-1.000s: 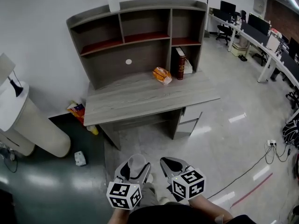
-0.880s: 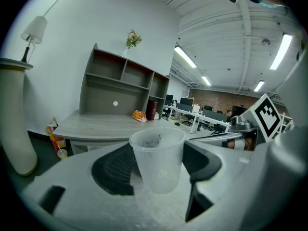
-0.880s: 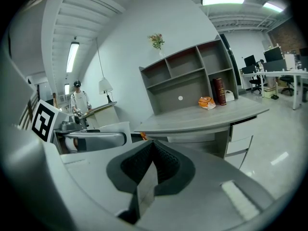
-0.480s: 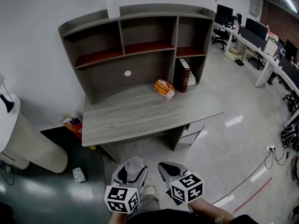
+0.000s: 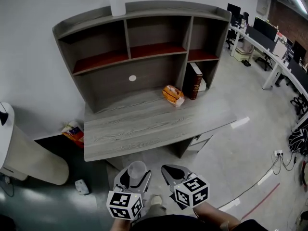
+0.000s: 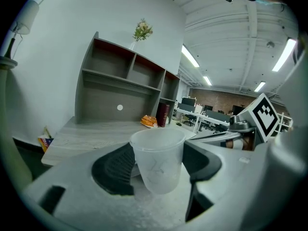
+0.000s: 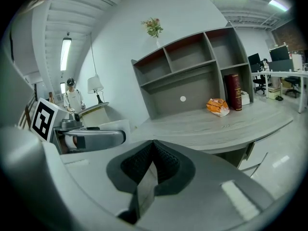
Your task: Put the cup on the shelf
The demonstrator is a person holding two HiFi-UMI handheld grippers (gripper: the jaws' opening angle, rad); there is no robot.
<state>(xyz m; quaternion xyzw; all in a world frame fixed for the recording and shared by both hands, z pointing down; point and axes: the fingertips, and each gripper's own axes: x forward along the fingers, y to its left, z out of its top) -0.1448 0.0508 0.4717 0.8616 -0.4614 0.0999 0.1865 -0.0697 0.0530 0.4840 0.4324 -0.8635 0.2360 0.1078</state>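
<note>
Left gripper view: cup point(image 6: 158, 163) gripped upright between left tongs point(image 6: 159, 150).

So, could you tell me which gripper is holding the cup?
The left gripper, jaws clamped on the clear cup; the right gripper is shut and empty.

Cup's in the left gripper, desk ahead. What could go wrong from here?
1. The cup looks thin and the left gripper holds it only by its sides; it might buckle or slip.
2. The shelf bays have uprights that the rim may catch.
3. The vase on the top board could be knocked on a high lift.
</note>
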